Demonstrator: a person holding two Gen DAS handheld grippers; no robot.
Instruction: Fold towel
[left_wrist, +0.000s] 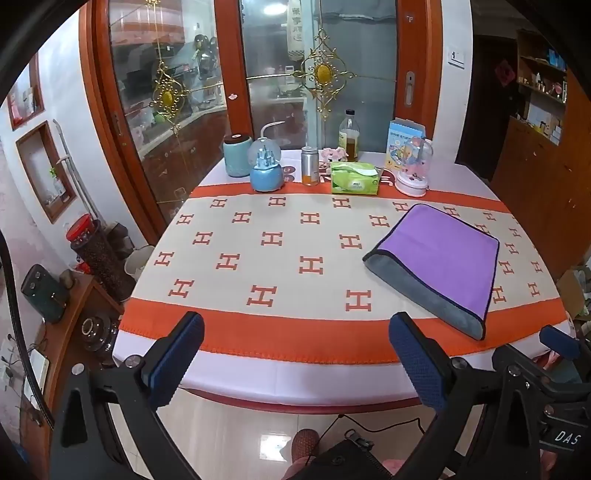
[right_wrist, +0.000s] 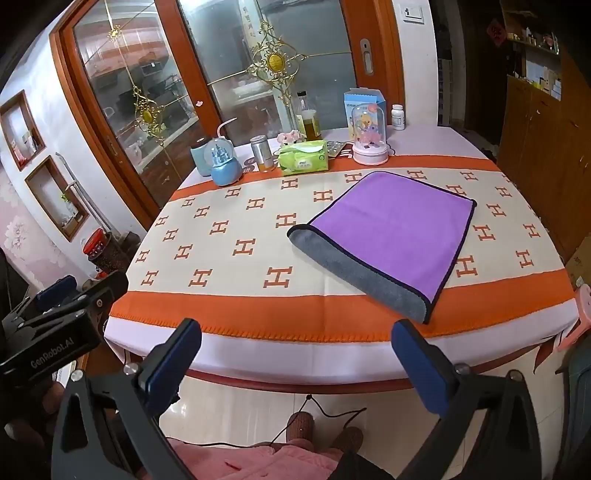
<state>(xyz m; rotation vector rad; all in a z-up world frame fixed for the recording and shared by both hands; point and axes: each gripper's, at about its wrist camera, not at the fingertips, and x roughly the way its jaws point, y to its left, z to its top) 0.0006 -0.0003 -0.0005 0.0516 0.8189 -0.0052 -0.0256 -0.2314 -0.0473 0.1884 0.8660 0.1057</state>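
Both your grippers, left (left_wrist: 295, 354) & right (right_wrist: 295, 358), released w/ jaws apart; folded towel (right_wrist: 391, 229) on tablecloth (right_wrist: 229, 258).

Towel (left_wrist: 439, 258) (right_wrist: 391, 229): we see a purple microfibre cloth w/ grey reverse and dark-stitched border, lying folded over on itself on the H-patterned orange-and-cream tablecloth (left_wrist: 258, 258) (right_wrist: 229, 251). Purple face up; grey underside shows along the rolled fold edge at its left/near side. Lies flat, set skew to the table edge, its near corner over the orange band, right of centre in both views.
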